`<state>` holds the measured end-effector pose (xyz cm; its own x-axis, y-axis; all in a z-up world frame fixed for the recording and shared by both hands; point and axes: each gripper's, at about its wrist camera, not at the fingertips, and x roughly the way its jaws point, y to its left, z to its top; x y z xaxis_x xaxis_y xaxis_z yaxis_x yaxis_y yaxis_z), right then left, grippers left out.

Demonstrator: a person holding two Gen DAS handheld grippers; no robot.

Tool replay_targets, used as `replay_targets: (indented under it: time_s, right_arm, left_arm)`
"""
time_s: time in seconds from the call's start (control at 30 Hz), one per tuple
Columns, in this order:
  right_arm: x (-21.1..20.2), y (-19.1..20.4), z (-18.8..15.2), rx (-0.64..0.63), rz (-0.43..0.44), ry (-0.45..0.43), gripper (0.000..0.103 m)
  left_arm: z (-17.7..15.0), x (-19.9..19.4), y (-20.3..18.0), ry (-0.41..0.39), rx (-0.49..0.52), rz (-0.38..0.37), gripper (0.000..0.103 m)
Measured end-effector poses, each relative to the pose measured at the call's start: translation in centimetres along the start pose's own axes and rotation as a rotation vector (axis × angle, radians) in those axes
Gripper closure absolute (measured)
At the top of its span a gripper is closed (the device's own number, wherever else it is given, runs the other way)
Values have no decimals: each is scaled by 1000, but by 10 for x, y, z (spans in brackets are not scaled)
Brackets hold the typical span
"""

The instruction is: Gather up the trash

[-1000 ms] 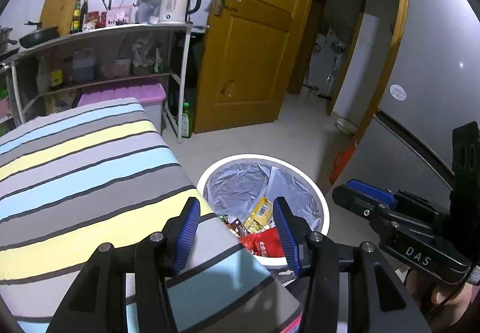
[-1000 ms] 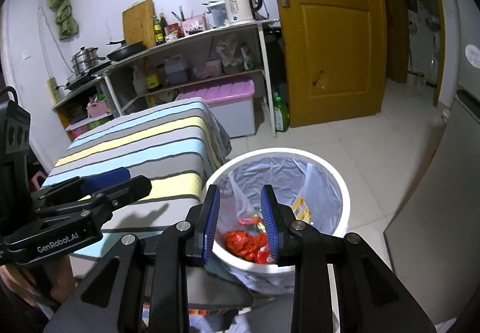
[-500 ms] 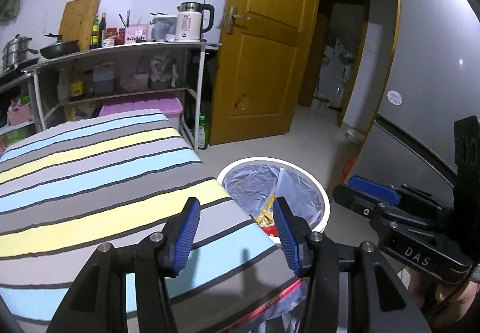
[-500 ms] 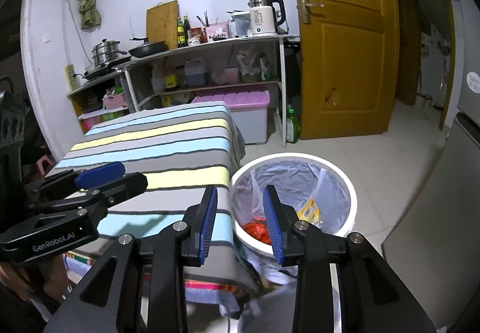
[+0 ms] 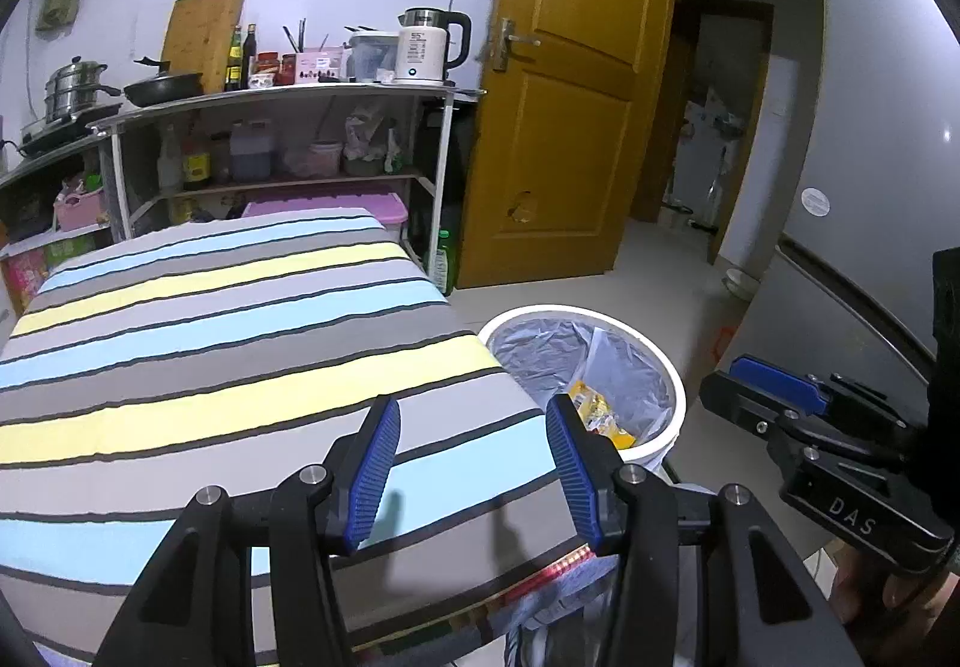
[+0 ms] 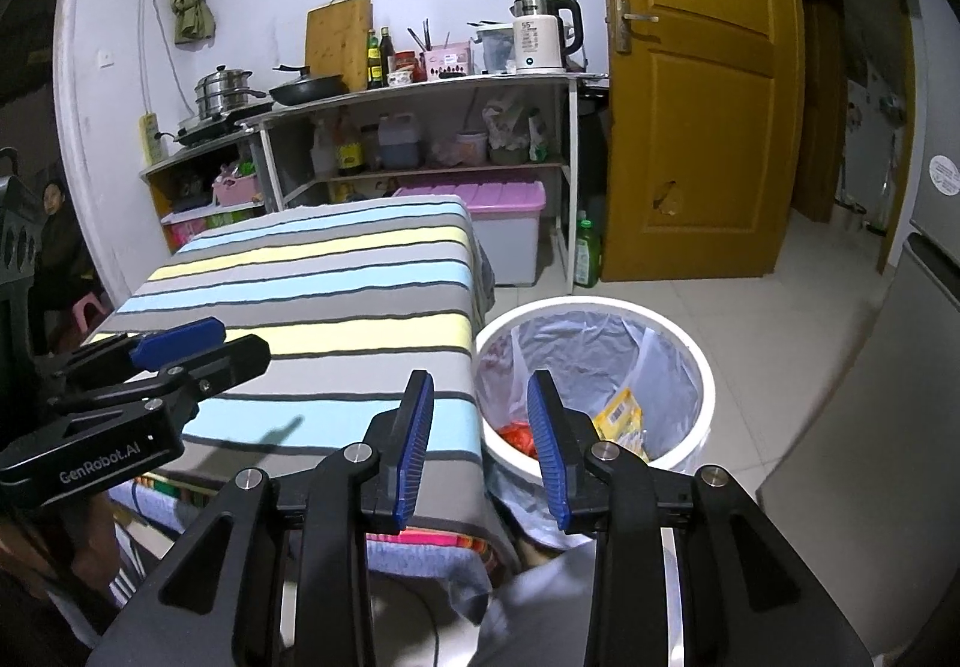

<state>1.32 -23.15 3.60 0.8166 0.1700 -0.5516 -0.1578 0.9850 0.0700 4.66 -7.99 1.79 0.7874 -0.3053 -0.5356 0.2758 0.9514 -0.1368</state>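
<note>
While both wrist views are pulling back from the trash bin [image 5: 672, 397], more striped tabletop [image 5: 210, 343] is coming into frame than a second ago; judged, the drop is finished and collection is nearly done. Left gripper [image 5: 474, 472] fingers are standing wide apart, holding nothing. Right gripper [image 6: 483, 448] fingers are apart too, narrower, also holding nothing. Wrappers [image 6: 618, 421] are lying inside the bin, lower right of centre. Only the right view is showing red trash [image 6: 519, 436]; the tabletop is showing no litter.
</note>
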Motion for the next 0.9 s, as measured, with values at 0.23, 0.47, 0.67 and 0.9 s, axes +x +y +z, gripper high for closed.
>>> replay_targets:
  time_s: [0.23, 0.47, 0.67, 0.9]
  right_arm:
    - [-1, 1, -2, -2, -4, -3, 69]
    - [0, 1, -2, -2, -4, -1, 69]
    - [0, 0, -3, -3, -4, 1, 69]
    - [1, 0, -2, -2, -4, 0, 69]
  left_arm:
    - [-2, -2, 0, -10, -2, 12, 53]
    - [-2, -3, 1, -10, -2, 13, 53]
    - [-2, -3, 1, -12, -4, 12, 53]
    - [-1, -3, 2, -14, -1, 15, 53]
